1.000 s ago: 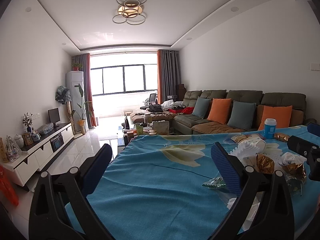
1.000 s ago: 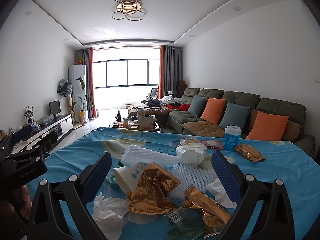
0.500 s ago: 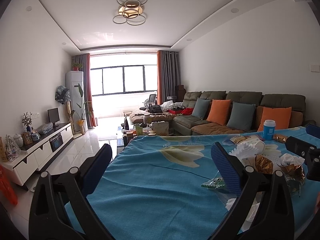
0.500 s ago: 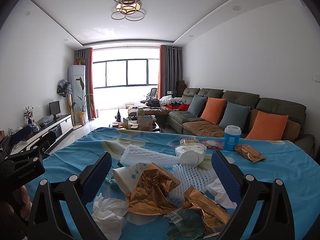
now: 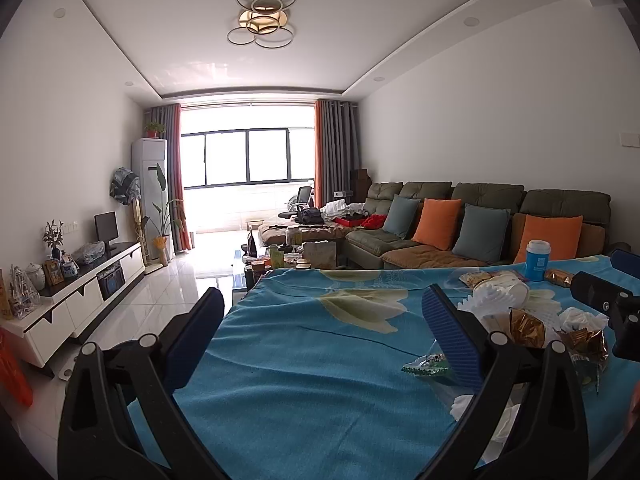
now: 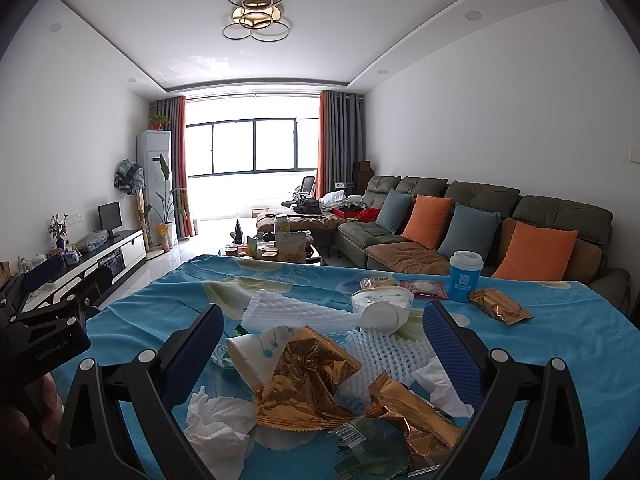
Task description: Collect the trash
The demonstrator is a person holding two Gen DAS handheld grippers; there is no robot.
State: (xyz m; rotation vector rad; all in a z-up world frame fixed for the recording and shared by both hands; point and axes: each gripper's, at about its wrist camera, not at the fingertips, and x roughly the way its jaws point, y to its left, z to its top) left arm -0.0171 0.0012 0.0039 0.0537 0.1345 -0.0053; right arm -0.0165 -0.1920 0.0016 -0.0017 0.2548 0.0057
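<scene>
Across the blue floral cloth of the desk point(image 6: 560, 332), a heap of trash lies toward the side the right gripper faces, while the stretch seen from the left wrist is mostly bare cloth. Behind the desk stands a long green sofa point(image 6: 480, 200) with orange and grey-blue cushions. Largest in the heap is the white foam netting point(image 6: 384, 356), spread beneath and behind the other pieces, with a second roll of it further back. Over its front edge rests a crumpled gold foil wrapper point(image 6: 304, 380), and a tipped paper cup point(image 6: 256, 356) leans against that wrapper's left side. Another white cup point(image 6: 380, 308) lies on its side behind the netting. A wad of white tissue point(image 6: 220, 420) sits at the near left of the heap, and a green packet point(image 6: 372, 444) at the near edge. An upright blue lidded cup point(image 6: 464, 276) stands well apart, with a flat gold packet point(image 6: 500, 306) just beside it. The right gripper point(image 6: 320, 336) is spread wide, holding nothing, its blue pads flanking the heap. The left gripper point(image 5: 320, 328) is equally wide and empty above bare cloth, with a small green wrapper point(image 5: 426, 360) next to its right pad.
</scene>
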